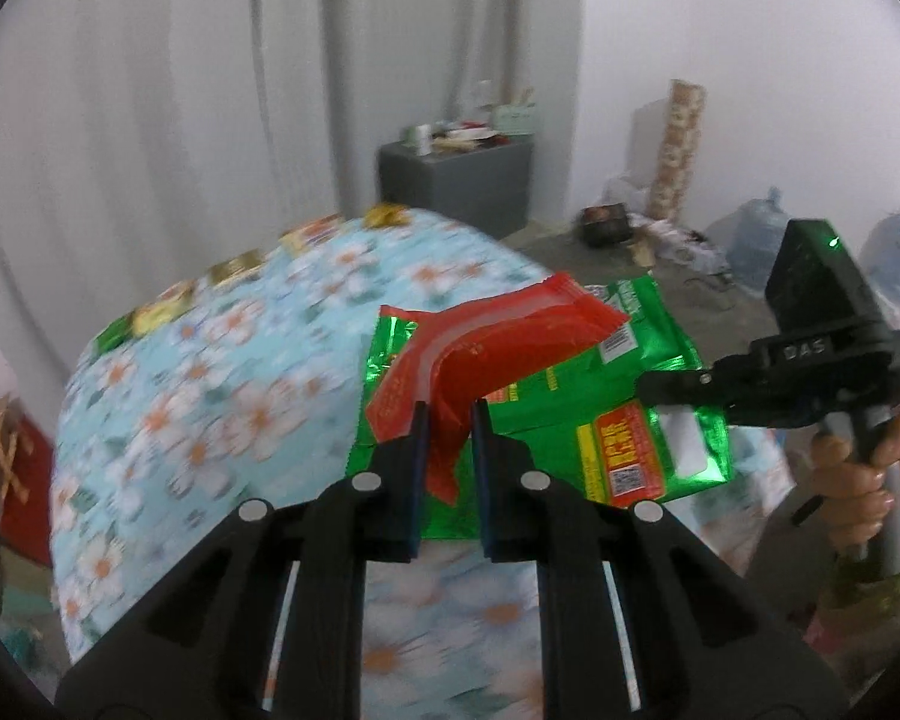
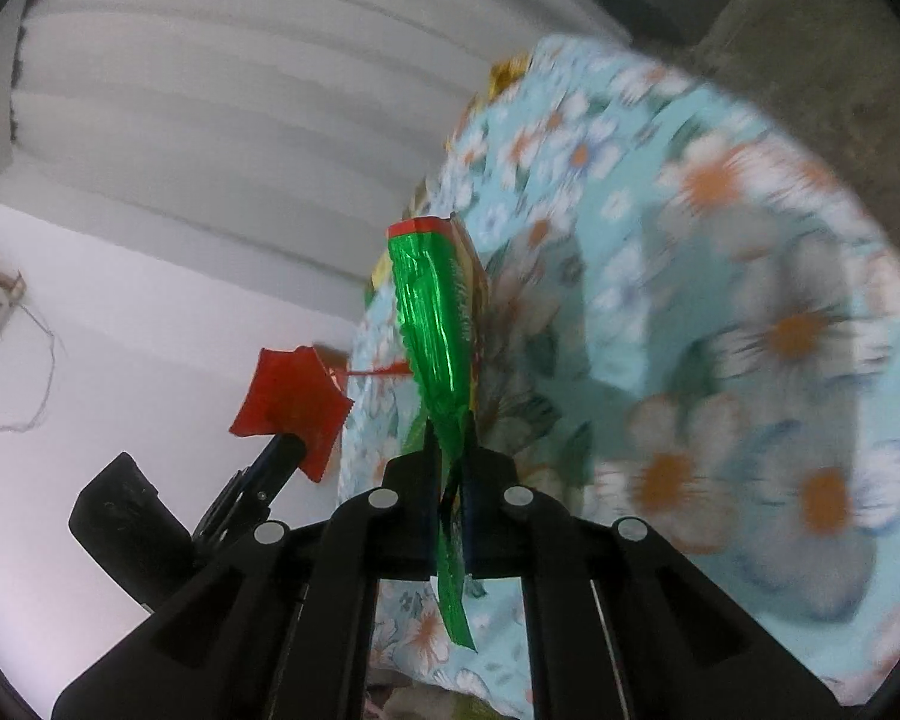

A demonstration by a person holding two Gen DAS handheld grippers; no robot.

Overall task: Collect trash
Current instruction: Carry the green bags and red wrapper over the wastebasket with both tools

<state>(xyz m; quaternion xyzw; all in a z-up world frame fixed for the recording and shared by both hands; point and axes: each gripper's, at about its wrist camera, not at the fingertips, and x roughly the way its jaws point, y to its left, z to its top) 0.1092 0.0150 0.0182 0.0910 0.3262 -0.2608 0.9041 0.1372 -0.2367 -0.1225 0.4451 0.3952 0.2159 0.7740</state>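
My left gripper (image 1: 450,427) is shut on a crumpled red wrapper (image 1: 498,348), held above the floral tablecloth (image 1: 222,372). Behind the wrapper is a shiny green foil bag (image 1: 660,426) with yellow and red labels, pinched at its right edge by my right gripper (image 1: 651,387). In the right wrist view the right gripper (image 2: 450,438) is shut on the green bag (image 2: 432,324), which stands edge-on above the cloth (image 2: 720,300). The left gripper (image 2: 285,447) shows at the lower left with the red wrapper (image 2: 294,402).
Several gold and green wrappers (image 1: 234,270) lie along the table's far edge. Beyond it stand a grey cabinet (image 1: 456,180) with clutter on top, a patterned roll (image 1: 678,144) and water jugs (image 1: 756,234) on the floor. A hand (image 1: 858,480) grips the right handle.
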